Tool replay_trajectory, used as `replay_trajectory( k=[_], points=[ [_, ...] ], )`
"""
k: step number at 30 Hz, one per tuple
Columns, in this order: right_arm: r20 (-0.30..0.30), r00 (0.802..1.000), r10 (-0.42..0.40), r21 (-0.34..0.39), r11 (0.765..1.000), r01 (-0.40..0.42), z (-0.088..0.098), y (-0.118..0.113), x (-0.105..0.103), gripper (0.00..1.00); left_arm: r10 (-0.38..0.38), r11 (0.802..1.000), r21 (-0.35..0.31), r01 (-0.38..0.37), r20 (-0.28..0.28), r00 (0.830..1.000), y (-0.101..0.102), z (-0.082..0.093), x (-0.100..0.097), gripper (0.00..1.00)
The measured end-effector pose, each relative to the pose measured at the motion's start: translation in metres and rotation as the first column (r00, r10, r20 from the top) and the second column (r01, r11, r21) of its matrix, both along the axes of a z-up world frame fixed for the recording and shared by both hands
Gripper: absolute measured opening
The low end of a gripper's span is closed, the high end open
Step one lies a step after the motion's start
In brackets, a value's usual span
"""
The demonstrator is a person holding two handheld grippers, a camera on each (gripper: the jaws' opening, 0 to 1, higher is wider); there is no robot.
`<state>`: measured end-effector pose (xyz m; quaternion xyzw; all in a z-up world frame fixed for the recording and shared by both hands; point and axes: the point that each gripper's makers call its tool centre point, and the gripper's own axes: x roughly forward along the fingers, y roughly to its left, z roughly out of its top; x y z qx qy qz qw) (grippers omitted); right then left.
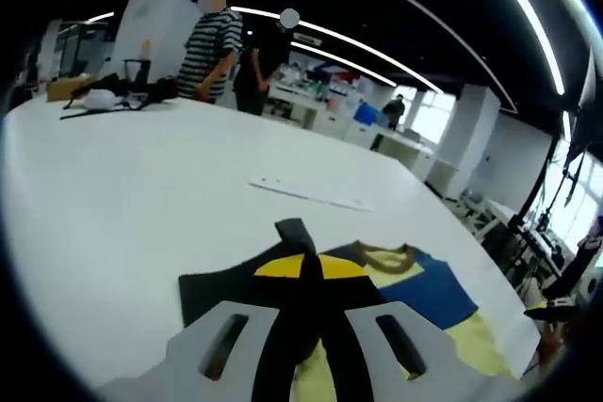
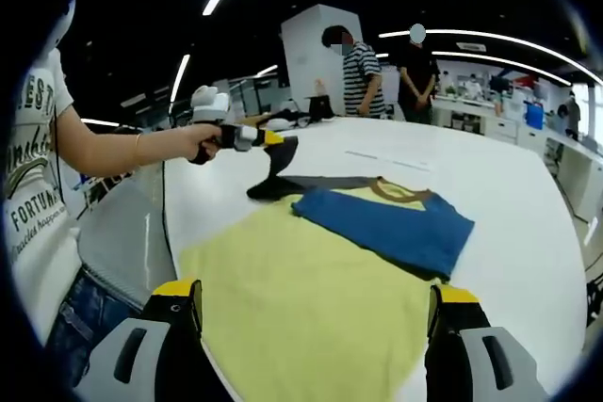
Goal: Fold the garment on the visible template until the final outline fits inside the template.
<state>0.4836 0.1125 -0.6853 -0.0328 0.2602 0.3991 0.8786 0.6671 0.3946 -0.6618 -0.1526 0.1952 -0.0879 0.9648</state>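
Here the left gripper (image 2: 273, 143) grips the garment's (image 2: 320, 308) dark sleeve (image 2: 273, 181) above the table (image 2: 528, 223); the right gripper's (image 2: 316, 303) jaws gape wide

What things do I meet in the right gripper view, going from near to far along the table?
Yellow body of the garment → folded blue sleeve → brown collar → left gripper pinching the dark sleeve → two standing people.

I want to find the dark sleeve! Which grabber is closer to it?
Left. The left gripper is pinching the dark sleeve and lifting it off the table. The right gripper is open, back at the shirt's yellow bottom edge.
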Motion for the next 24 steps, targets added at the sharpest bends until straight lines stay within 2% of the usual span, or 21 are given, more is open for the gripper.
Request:
replay_trajectory(
  k=[8, 13, 19, 22, 24],
  points=[
    [-0.006, 1.000, -0.008, 0.001, 1.000, 0.008, -0.002, -0.001, -0.001, 0.99, -0.059, 0.998, -0.025, 0.059, 0.017, 0.998, -0.031, 0.006, 0.013, 0.01],
    [-0.016, 1.000, -0.025, 0.018, 1.000, 0.025, -0.001, -0.003, -0.001, 0.99, -0.103, 0.995, -0.010, 0.103, 0.018, 0.995, -0.050, 0.006, 0.017, 0.01],
    [-0.024, 0.999, -0.022, 0.013, 1.000, 0.023, -0.002, -0.004, -0.001, 0.99, -0.129, 0.992, -0.004, 0.129, 0.025, 0.991, -0.060, 0.007, 0.023, 0.01],
    [-0.021, 1.000, -0.022, 0.010, 1.000, 0.023, -0.002, -0.003, 0.001, 0.99, -0.141, 0.990, -0.014, 0.142, 0.032, 0.989, -0.068, 0.009, 0.026, 0.01],
    [-0.020, 1.000, -0.024, 0.012, 1.000, 0.024, -0.001, -0.003, 0.002, 0.99, -0.156, 0.985, -0.061, 0.160, 0.056, 0.986, -0.079, 0.015, 0.028, 0.01]
  ],
)
